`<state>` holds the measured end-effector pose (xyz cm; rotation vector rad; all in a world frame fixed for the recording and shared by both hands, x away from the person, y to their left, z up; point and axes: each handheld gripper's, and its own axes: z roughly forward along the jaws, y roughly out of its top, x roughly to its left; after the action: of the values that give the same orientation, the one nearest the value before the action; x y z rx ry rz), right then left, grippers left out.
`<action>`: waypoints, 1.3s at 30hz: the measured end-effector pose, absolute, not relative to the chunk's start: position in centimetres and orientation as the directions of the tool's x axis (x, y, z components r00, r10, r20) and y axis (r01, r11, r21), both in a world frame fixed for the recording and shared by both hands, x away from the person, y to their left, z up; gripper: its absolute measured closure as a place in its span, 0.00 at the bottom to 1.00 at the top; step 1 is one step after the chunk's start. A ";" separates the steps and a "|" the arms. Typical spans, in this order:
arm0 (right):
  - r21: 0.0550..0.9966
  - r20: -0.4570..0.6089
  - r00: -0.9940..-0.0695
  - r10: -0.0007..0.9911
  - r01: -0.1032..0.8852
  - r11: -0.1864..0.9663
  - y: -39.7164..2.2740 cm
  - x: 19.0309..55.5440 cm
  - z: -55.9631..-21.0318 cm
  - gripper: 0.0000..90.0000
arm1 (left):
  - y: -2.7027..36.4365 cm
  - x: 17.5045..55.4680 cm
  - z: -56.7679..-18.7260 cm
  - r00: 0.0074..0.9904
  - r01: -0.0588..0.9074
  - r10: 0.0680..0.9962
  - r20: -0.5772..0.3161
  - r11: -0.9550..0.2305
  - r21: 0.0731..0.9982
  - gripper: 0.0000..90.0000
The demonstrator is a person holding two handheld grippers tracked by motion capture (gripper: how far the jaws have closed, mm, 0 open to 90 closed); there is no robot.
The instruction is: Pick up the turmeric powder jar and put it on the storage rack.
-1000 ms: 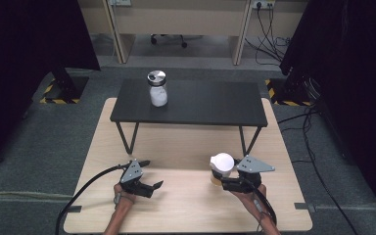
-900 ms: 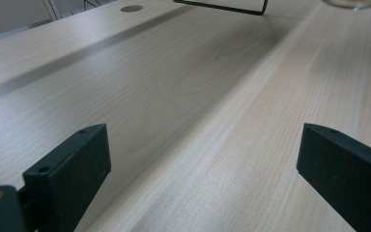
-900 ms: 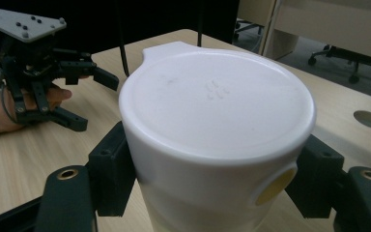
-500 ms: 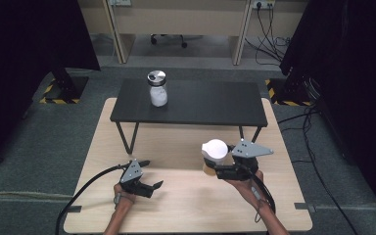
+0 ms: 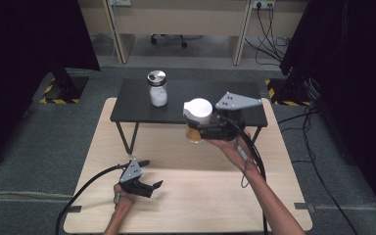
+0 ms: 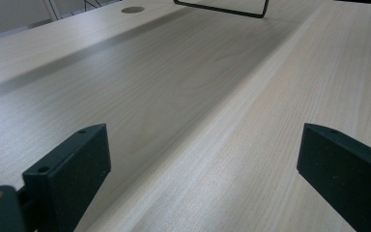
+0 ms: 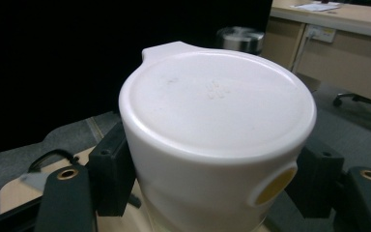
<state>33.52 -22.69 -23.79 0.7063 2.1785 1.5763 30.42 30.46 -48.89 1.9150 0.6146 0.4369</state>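
Observation:
My right gripper (image 5: pixel 201 128) is shut on a jar with a white lid (image 5: pixel 198 110) and amber contents, held in the air above the wooden table (image 5: pixel 205 200), just in front of the low black table (image 5: pixel 132 105). In the right gripper view the jar (image 7: pixel 217 121) sits upright, with a black finger (image 7: pixel 110 175) pressed on each side. My left gripper (image 5: pixel 153 173) rests low on the wooden table at the near left, its jaws wide apart and nothing between them (image 6: pixel 203 169). A second jar with a silver lid (image 5: pixel 157 88) and white contents stands on the black table.
The black table's thin legs (image 5: pixel 127 139) stand on the far half of the wooden table. Black cables trail from both grippers toward the near edge. Dark curtains hang left and right, with desks and a chair base at the back.
My right gripper has risen with the white-lidded jar and carried it away from the near right, toward the black table's front edge. The left gripper has stayed put.

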 end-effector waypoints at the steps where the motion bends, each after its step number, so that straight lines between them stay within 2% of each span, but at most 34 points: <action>1: 0.950 -0.005 -0.806 0.592 0.181 0.255 -22.3 33.8 -23.3 0.34 | 30.5 30.4 -48.9 0.802 0.220 0.597 0.026 -0.336 0.916 0.05; 10: 0.943 0.000 -0.745 0.667 0.221 0.248 -19.1 37.9 -21.0 0.34 | 30.5 30.5 -48.9 0.802 0.217 0.597 0.030 -0.338 0.916 0.05; 20: 0.929 0.035 -0.633 0.774 0.307 0.208 -16.3 42.6 -21.4 0.34 | 30.6 30.6 -49.0 0.803 0.217 0.596 0.027 -0.334 0.917 0.05; 39: 0.907 0.010 -0.593 0.805 0.345 0.242 -14.8 44.5 -21.8 0.34 | 30.6 30.5 -49.0 0.803 0.214 0.595 0.030 -0.335 0.918 0.05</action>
<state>44.46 -14.78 -21.80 1.0489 2.0570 1.3194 30.53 30.56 -48.97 1.9101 0.6101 0.4416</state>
